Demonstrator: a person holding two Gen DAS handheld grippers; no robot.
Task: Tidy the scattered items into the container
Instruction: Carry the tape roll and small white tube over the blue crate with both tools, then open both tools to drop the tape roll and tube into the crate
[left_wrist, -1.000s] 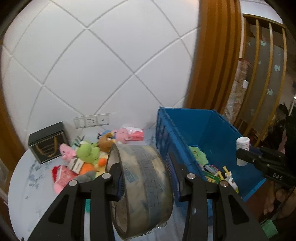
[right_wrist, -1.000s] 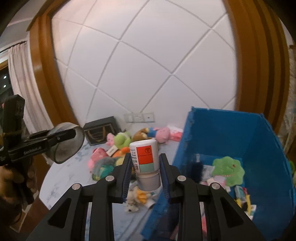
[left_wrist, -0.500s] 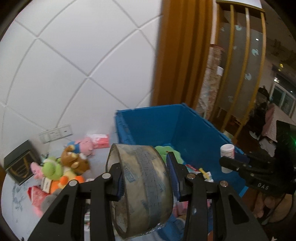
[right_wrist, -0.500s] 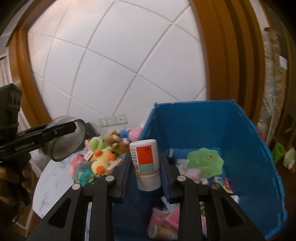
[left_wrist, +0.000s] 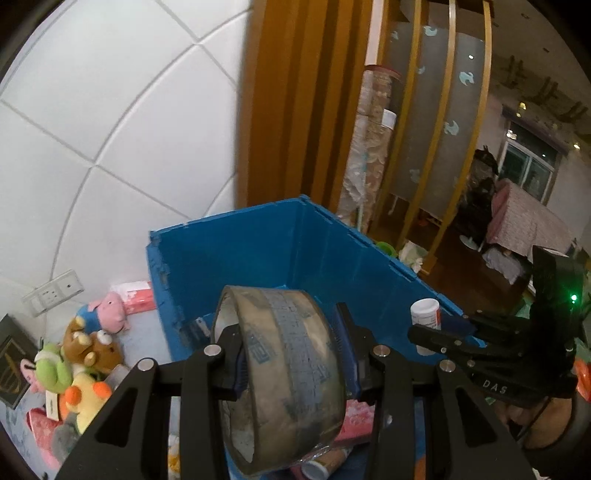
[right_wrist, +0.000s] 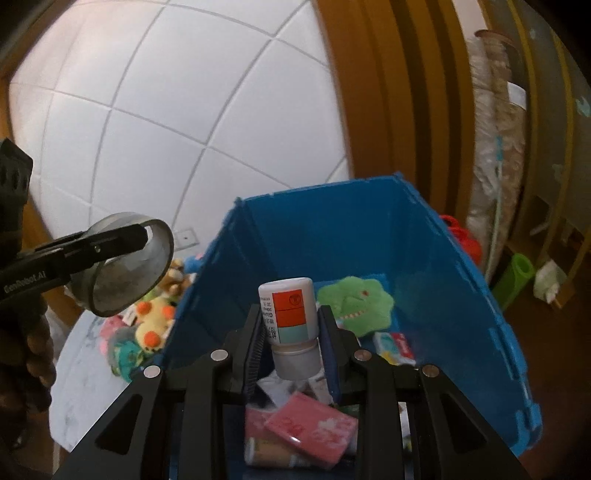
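In your right wrist view the bin (right_wrist: 424, 258) fills the centre and right of the frame, with the surface (right_wrist: 74, 369) at lower left. The bottle (right_wrist: 291, 325) in your right gripper (right_wrist: 293, 354) sits low centre, before the bin's inside. A plush (right_wrist: 354, 302) and packets (right_wrist: 310, 428) lie in the bin. Your left gripper (right_wrist: 122, 240) holds the tape roll (right_wrist: 129, 269) at mid left, above toys (right_wrist: 153, 321) on the surface.

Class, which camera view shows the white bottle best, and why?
The right wrist view: the bottle stands close and central between the fingers, its red label readable. The left wrist view shows it small and far off, partly hidden by the right gripper.
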